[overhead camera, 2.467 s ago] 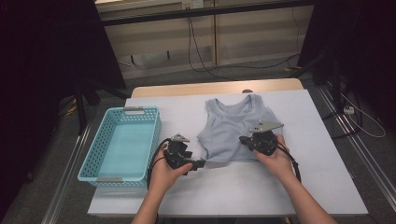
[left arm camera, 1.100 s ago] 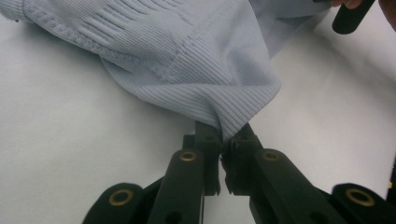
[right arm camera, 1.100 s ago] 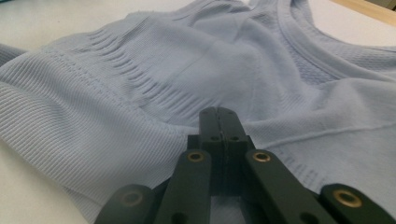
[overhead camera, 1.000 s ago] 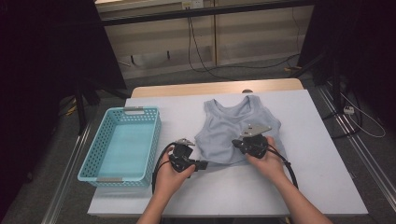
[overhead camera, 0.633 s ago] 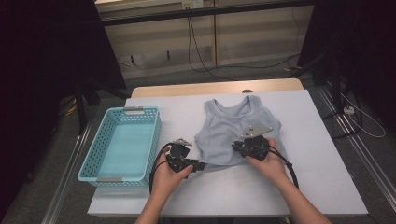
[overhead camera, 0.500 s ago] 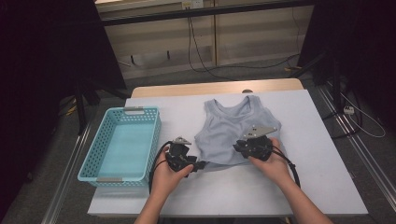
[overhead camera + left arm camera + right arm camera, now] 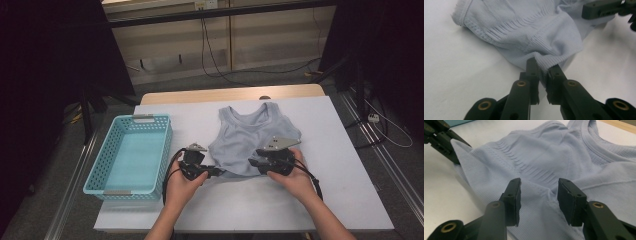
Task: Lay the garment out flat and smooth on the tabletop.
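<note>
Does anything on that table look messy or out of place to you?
Only slightly: the light blue tank top lies flat except its lower-left hem, bunched and lifted where the left gripper pinches it. The blue basket sits straight; nothing looks damaged.

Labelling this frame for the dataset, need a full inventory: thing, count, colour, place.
tank top: 1, pale blue, lying flat at the middle of the table, neck toward the far edge, hem toward the person
basket: 1, light blue plastic with a perforated wall, on the left side of the table, nothing in it
table: 1, white top with a wooden strip along the far edge
cables: several, black, on the floor beyond the table
left gripper: 1, black, at the near left corner of the hem, jaws pinched on a fold of it after just closing
right gripper: 1, black, over the near right part of the hem, jaws apart after just opening, fabric between them unpinched
forearms: 2, bare, coming in from the near edge
</note>
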Motion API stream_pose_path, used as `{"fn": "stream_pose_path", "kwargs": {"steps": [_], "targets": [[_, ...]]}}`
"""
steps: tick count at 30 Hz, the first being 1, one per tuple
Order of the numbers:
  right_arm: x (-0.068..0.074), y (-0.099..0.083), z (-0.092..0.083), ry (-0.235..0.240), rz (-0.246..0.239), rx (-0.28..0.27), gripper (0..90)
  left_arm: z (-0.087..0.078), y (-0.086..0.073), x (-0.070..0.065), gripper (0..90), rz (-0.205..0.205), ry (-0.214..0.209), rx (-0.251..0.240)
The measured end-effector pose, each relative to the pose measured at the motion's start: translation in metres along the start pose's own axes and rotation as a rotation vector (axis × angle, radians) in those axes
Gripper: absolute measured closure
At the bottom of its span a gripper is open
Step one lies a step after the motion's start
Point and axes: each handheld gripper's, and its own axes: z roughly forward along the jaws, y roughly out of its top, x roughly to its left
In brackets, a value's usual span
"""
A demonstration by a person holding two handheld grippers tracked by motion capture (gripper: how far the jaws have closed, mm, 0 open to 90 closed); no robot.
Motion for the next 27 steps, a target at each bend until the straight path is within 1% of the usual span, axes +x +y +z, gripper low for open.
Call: {"fn": "stream_pose_path", "kwargs": {"steps": [4, 5, 6, 7, 9, 10, 13, 16, 18, 20, 21, 23, 25, 26, 27], "targets": [[0.004, 0.002, 0.004, 0.016, 0.001, -0.005, 54.1, -0.006, 0.000, 0.002, 84.8, -0.025, 0.014, -0.039], [0.005, 0.002, 0.006, 0.019, -0.001, 0.000, 54.1, -0.006, -0.001, 0.002, 84.9, -0.027, 0.012, -0.030], [0.006, 0.002, 0.007, 0.021, -0.002, 0.005, 54.2, -0.006, -0.002, 0.002, 85.0, -0.025, 0.021, -0.034], [0.007, 0.001, 0.010, 0.023, -0.006, 0.008, 55.0, -0.006, -0.003, 0.002, 85.0, -0.023, 0.021, -0.032], [0.008, 0.001, 0.013, 0.032, -0.011, 0.015, 57.5, -0.003, -0.006, 0.001, 84.9, -0.008, 0.026, -0.011], [0.009, 0.002, 0.015, 0.033, -0.018, 0.017, 57.7, -0.002, -0.007, 0.001, 84.8, -0.010, 0.028, -0.014], [0.012, 0.006, 0.018, 0.043, -0.021, 0.007, 58.6, 0.000, -0.010, 0.001, 84.2, -0.009, 0.027, 0.007], [0.017, 0.010, 0.023, 0.066, -0.036, 0.002, 60.9, -0.001, -0.013, 0.003, 83.3, -0.032, 0.019, 0.008], [0.021, 0.012, 0.029, 0.076, -0.055, 0.020, 64.9, -0.003, -0.014, 0.004, 83.2, -0.031, 0.021, 0.003], [0.024, 0.011, 0.037, 0.080, -0.068, 0.058, 70.5, -0.003, -0.016, 0.003, 82.7, -0.041, 0.023, -0.001], [0.024, 0.010, 0.041, 0.084, -0.073, 0.070, 73.0, -0.003, -0.017, 0.003, 82.1, -0.038, 0.023, 0.000], [0.024, 0.010, 0.047, 0.095, -0.074, 0.093, 79.0, -0.004, -0.018, 0.004, 82.2, -0.042, 0.023, 0.003], [0.023, 0.011, 0.051, 0.102, -0.078, 0.113, 83.9, -0.005, -0.019, 0.004, 83.2, -0.037, 0.021, 0.007], [0.023, 0.012, 0.052, 0.106, -0.076, 0.120, 85.1, -0.005, -0.019, 0.004, 83.4, -0.039, 0.019, 0.008], [0.023, 0.014, 0.053, 0.101, -0.077, 0.124, 86.1, -0.005, -0.020, 0.004, 83.6, -0.040, 0.014, 0.008]]}}
